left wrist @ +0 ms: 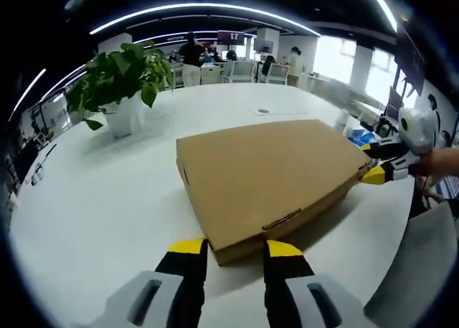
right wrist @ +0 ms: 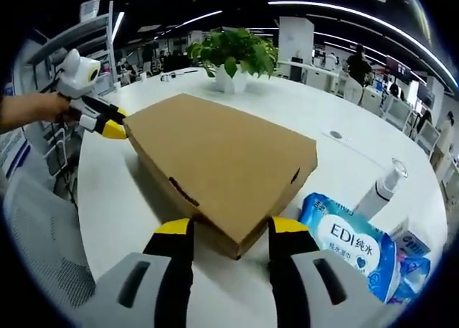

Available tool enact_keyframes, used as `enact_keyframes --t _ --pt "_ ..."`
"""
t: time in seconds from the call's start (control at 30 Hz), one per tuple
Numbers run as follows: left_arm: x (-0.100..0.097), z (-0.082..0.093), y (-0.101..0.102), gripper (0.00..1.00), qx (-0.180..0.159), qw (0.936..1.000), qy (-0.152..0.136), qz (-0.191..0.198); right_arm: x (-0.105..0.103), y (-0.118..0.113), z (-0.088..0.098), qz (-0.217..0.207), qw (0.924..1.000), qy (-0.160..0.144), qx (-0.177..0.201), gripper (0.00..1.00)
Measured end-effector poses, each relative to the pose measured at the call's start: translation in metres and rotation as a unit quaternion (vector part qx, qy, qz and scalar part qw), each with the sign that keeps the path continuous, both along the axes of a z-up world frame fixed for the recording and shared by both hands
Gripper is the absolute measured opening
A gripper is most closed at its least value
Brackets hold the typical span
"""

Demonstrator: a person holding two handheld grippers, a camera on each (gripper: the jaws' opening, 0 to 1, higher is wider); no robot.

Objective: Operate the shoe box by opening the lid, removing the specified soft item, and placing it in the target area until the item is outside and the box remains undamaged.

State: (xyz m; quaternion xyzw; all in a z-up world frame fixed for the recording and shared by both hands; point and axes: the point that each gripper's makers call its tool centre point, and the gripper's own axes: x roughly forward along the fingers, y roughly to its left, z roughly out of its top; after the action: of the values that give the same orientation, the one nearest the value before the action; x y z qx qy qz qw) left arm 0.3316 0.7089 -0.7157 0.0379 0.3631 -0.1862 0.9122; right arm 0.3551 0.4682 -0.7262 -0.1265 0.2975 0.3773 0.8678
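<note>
Cardboard fills the middle of the left gripper view: the box lies flat on the white desk with its lid shut, one corner pointing at the camera. The left gripper sits low at that near corner, its yellow-tipped fingers spread apart, one on each side of the corner, gripping nothing. At the far right corner of the box the right gripper comes in from the side, its yellow tips touching the box edge. A potted plant stands on the desk beyond the box to the left, well apart from it. A small blue pack lies near the far right edge of the desk. People and chairs stand in the office behind. A grey chair back rises at the lower right.

From the right gripper view the box again points a corner at the camera, lid closed. The right gripper straddles this corner with its fingers parted and not clamped on anything. A wipes pack lies just beside the right finger, with a spray bottle standing behind it and a smaller blue pack further right. The plant stands past the box. The left gripper, held by a hand, meets the far left corner of the box.
</note>
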Motion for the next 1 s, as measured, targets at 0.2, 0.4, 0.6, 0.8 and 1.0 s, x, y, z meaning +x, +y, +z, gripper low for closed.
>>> enact_keyframes --t 0.2,0.4,0.6,0.8,1.0 --pt "0.011 -0.001 -0.002 0.31 0.002 1.0 0.0 -0.005 0.005 -0.002 0.0 -0.007 1.0 -0.001 0.002 0.39" --pt "0.01 -0.001 -0.002 0.31 0.005 0.9999 -0.002 -0.01 0.006 -0.003 0.0 -0.007 1.0 -0.002 0.0 0.39" --pt "0.005 0.002 -0.004 0.39 0.019 0.9996 -0.009 -0.017 0.006 -0.006 0.007 -0.02 0.9997 -0.013 0.004 0.43" --pt "-0.005 0.014 -0.007 0.48 0.019 0.9993 -0.029 -0.012 0.0 -0.016 0.02 -0.027 0.9991 -0.029 0.011 0.47" --pt "-0.018 0.027 -0.013 0.55 0.001 0.9989 -0.047 -0.002 -0.007 -0.039 0.037 -0.052 0.9975 -0.042 0.025 0.51"
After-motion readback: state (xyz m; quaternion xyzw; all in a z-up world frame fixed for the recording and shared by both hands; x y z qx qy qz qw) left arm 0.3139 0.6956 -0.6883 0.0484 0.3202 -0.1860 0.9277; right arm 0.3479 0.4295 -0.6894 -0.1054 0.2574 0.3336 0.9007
